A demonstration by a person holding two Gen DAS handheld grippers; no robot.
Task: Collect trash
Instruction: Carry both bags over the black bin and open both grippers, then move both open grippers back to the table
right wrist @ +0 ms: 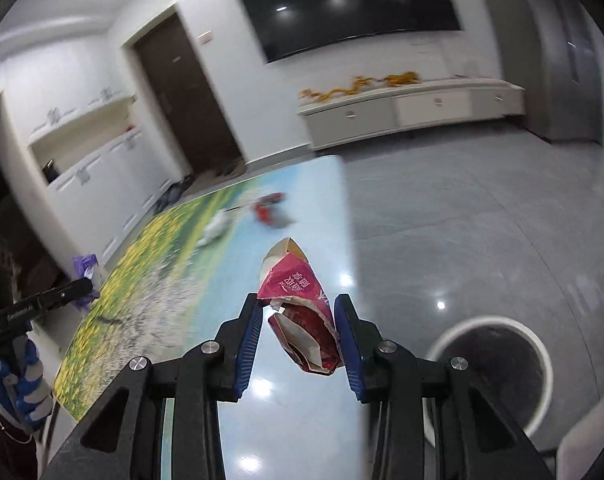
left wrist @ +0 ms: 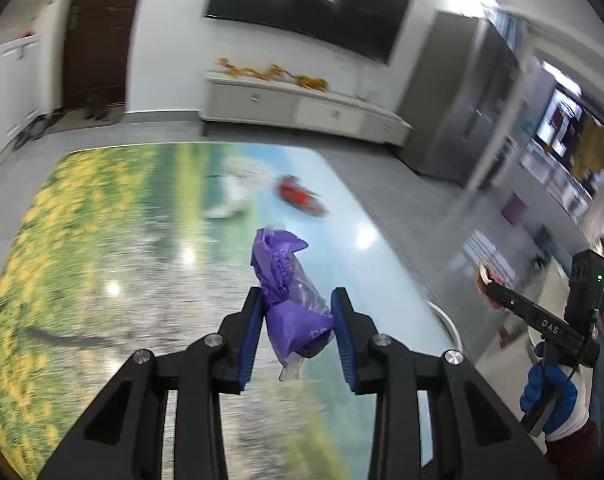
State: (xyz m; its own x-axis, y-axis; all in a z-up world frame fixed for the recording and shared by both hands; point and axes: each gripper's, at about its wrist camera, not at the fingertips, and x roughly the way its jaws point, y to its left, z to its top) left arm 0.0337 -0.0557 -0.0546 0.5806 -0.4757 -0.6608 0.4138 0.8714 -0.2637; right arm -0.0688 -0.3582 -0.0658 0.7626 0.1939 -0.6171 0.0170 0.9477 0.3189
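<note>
My left gripper (left wrist: 298, 332) is shut on a crumpled purple wrapper (left wrist: 290, 300) and holds it above the table (left wrist: 102, 280), which has a printed landscape top. My right gripper (right wrist: 298, 332) is shut on a crushed red and white carton (right wrist: 302, 312), held over the table's right edge. A white-rimmed round bin (right wrist: 497, 368) stands on the floor to the lower right of it. A white crumpled piece (left wrist: 230, 196) and a red wrapper (left wrist: 300, 196) lie at the far end of the table; both also show in the right wrist view, the white piece (right wrist: 218, 226) and the red wrapper (right wrist: 268, 210).
The right gripper shows in the left wrist view (left wrist: 489, 284) off the table's right side. The left gripper shows in the right wrist view (right wrist: 82, 288) at the table's left edge. A white low cabinet (left wrist: 302, 108) and a wall screen (left wrist: 309, 4) stand beyond grey floor.
</note>
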